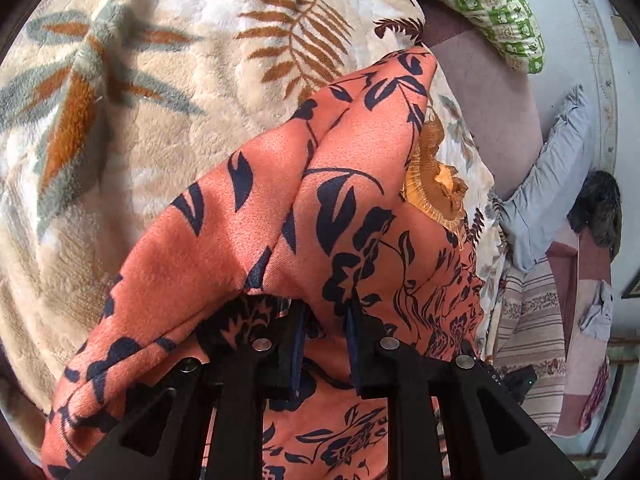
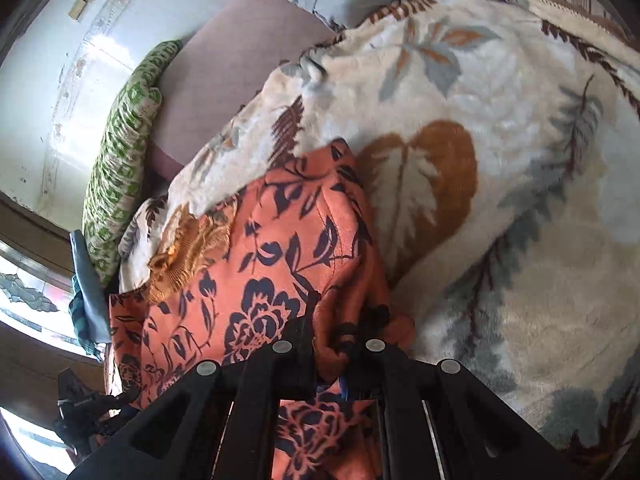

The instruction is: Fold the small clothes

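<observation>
An orange garment with a dark navy flower print [image 1: 352, 216] lies bunched on the leaf-patterned blanket [image 1: 160, 128]. My left gripper [image 1: 326, 320] has its black fingers closed on a fold of this garment, and cloth drapes over both fingers. In the right wrist view the same orange garment [image 2: 272, 256] spreads left of centre, and my right gripper [image 2: 332, 340] is shut on a bunched fold at its right edge. A small mustard-yellow ruffled cloth [image 1: 436, 176] lies at the garment's far edge; it also shows in the right wrist view [image 2: 188, 248].
The cream fleece blanket [image 2: 480, 160] covers a bed. A green-and-white patterned pillow [image 1: 488, 4] and a mauve headboard [image 1: 492, 92] lie beyond it. A pale blue cloth [image 1: 552, 184] and striped bedding [image 1: 532, 332] sit at the right. The left gripper [image 2: 80, 408] shows at lower left of the right view.
</observation>
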Available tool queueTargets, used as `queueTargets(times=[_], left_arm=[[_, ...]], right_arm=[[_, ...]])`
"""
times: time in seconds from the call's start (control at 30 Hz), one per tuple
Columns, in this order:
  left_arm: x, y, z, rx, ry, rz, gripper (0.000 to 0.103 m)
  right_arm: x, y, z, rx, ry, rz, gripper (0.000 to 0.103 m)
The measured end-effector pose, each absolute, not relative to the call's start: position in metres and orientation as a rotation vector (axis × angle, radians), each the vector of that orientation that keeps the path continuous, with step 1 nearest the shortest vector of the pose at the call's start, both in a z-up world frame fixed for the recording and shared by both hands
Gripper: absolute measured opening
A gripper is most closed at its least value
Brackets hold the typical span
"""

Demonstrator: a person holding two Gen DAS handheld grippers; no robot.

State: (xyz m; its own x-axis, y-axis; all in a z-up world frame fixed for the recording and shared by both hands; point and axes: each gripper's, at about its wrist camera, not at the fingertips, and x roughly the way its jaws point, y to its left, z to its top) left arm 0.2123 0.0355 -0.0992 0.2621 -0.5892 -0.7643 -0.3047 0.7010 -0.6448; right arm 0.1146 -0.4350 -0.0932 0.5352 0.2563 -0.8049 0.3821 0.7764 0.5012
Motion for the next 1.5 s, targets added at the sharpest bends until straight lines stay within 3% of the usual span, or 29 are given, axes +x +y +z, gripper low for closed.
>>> queueTargets(times=[0.1, 0.17, 0.23, 0.33, 0.6, 0.63, 0.67, 0.8, 0.93, 1.03, 1.13, 1.27, 1.5], left_arm=[[0.195, 0.042, -0.067, -0.766, 1.271, -0.343, 0.022], [0.188, 0.043, -0.041, -0.676, 1.208, -0.371, 0.025], [0.188, 0.042, -0.021, -0.575, 1.145, -0.382, 0.03], [0.21, 0.039, -0.011, -0.456, 1.115, -0.333, 0.045], [0.286, 0.006, -0.051, -0.352, 1.26, -0.159, 0.044], [0.289, 0.001, -0.055, -0.33, 1.27, -0.136, 0.044], [0.289, 0.0, -0.058, -0.32, 1.271, -0.124, 0.044], [0.294, 0.003, -0.073, -0.298, 1.271, -0.048, 0.045], [0.291, 0.019, -0.085, -0.379, 1.304, -0.038, 0.045], [0.287, 0.023, -0.079, -0.383, 1.278, -0.075, 0.045], [0.285, 0.022, -0.071, -0.378, 1.252, -0.122, 0.045], [0.284, 0.017, -0.065, -0.37, 1.245, -0.178, 0.045], [0.279, 0.017, -0.054, -0.289, 1.266, -0.23, 0.045]], right_arm=[[0.107, -0.433, -0.087, 0.699, 1.009, -0.049, 0.013], [0.105, -0.435, -0.078, 0.699, 1.006, -0.016, 0.03], [0.102, -0.44, -0.069, 0.695, 0.975, -0.016, 0.036], [0.106, -0.455, -0.06, 0.718, 0.934, -0.069, 0.038], [0.164, -0.442, -0.071, 0.574, 1.026, -0.099, 0.039], [0.17, -0.438, -0.072, 0.538, 1.041, -0.097, 0.031], [0.174, -0.432, -0.067, 0.501, 1.031, -0.067, 0.001], [0.169, -0.436, -0.041, 0.469, 0.923, -0.089, 0.002], [0.177, -0.452, -0.078, 0.455, 1.088, -0.176, 0.003], [0.174, -0.442, -0.074, 0.349, 1.107, -0.261, 0.02], [0.17, -0.423, -0.034, 0.304, 0.945, -0.256, 0.024], [0.209, -0.346, -0.019, 0.306, 0.989, 0.175, 0.055], [0.267, -0.217, -0.072, 0.09, 1.214, 0.441, 0.055]])
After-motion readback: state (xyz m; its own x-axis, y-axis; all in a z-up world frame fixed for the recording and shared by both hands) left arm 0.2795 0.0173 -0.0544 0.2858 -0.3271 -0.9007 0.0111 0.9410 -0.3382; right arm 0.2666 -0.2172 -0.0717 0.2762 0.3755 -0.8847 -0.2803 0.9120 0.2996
